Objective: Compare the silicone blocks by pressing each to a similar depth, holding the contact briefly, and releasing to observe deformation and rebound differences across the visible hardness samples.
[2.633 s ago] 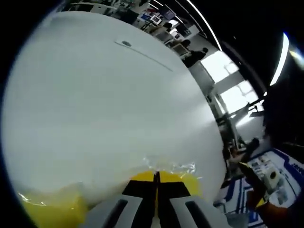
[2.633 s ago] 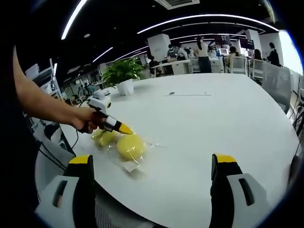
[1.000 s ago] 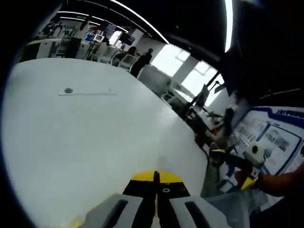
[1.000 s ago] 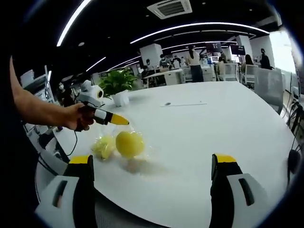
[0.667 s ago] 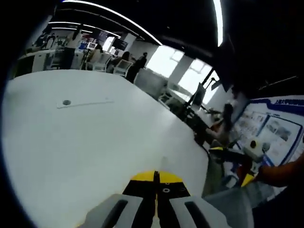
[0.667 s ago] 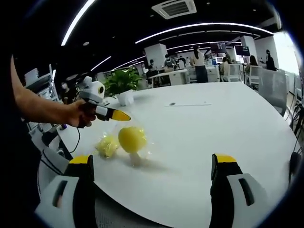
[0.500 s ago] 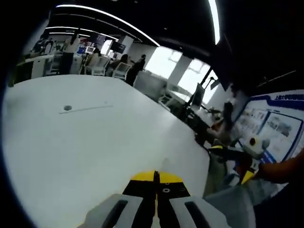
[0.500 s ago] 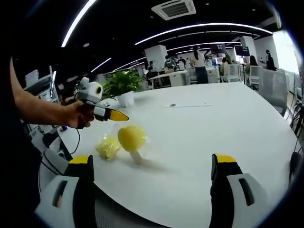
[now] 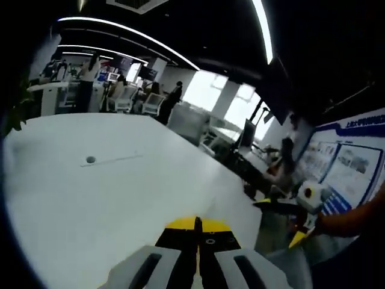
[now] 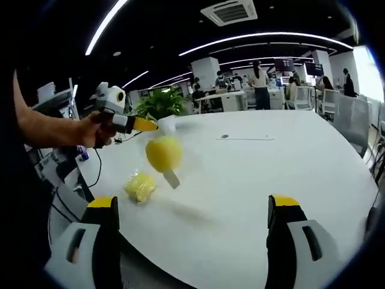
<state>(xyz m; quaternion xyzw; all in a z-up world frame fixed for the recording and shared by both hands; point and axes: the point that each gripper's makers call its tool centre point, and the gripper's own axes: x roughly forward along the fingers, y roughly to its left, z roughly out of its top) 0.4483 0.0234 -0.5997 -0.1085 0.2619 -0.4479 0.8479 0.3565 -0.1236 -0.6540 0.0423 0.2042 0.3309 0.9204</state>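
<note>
Above the table, left gripper clamped the bagged yellow block aloft; right gripper gaped empty; better set it down before pressing.

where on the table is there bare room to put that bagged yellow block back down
Most of the white table is bare: the wide stretch from the small round hole out to the far right edge. It is tighter at the near left, where a second yellow block lies below the left gripper, which dangles the bagged yellow block; the potted plant stands behind.
</note>
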